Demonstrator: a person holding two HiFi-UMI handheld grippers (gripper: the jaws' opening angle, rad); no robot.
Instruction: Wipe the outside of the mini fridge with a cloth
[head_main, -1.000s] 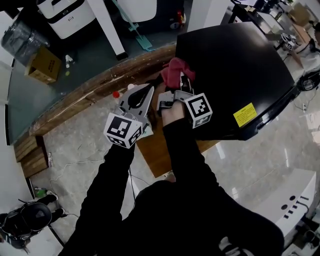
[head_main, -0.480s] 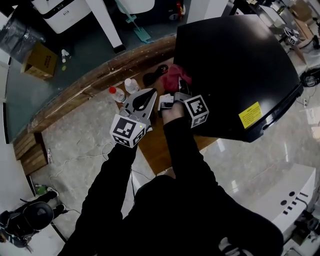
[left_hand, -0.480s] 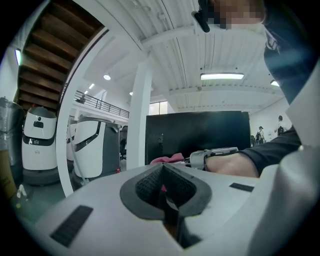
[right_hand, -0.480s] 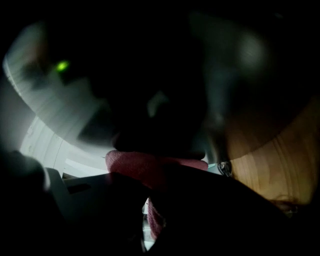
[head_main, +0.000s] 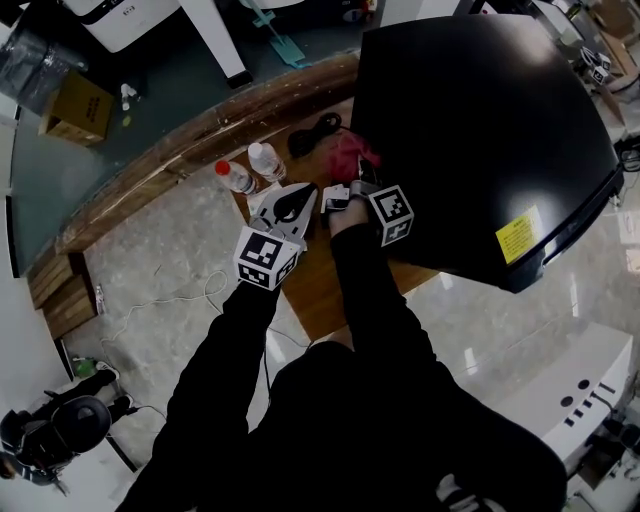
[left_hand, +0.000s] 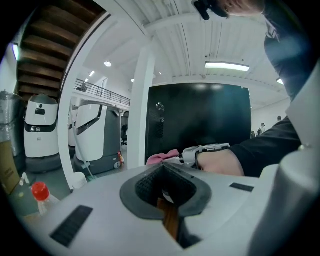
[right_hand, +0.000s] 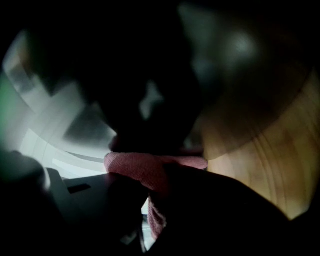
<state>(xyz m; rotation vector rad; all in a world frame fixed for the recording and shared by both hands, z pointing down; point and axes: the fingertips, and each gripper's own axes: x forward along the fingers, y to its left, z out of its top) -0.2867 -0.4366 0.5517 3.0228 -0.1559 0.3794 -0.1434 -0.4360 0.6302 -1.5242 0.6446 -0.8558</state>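
Wooden table (head_main: 318, 292) holds mini fridge (head_main: 480, 120), yellow label (head_main: 519, 236) illegible; right claw (head_main: 353, 176) clamps cloth (head_main: 350, 153).

Cloth (head_main: 352, 155): pink-red, terry-like, bunched into a wad. It is clamped between the closed jaws of the right gripper (head_main: 350, 182); a fold sticks out ahead of the tips and a strip hangs down between them. The wad sits against the near side wall of the mini fridge (head_main: 470, 130), just right of the left gripper (head_main: 300, 192).

Mini fridge: black, glossy, boxy, upright, with a yellow label (head_main: 518, 238) low on one side. It stands directly ahead of the right gripper, ahead and right of the left one.
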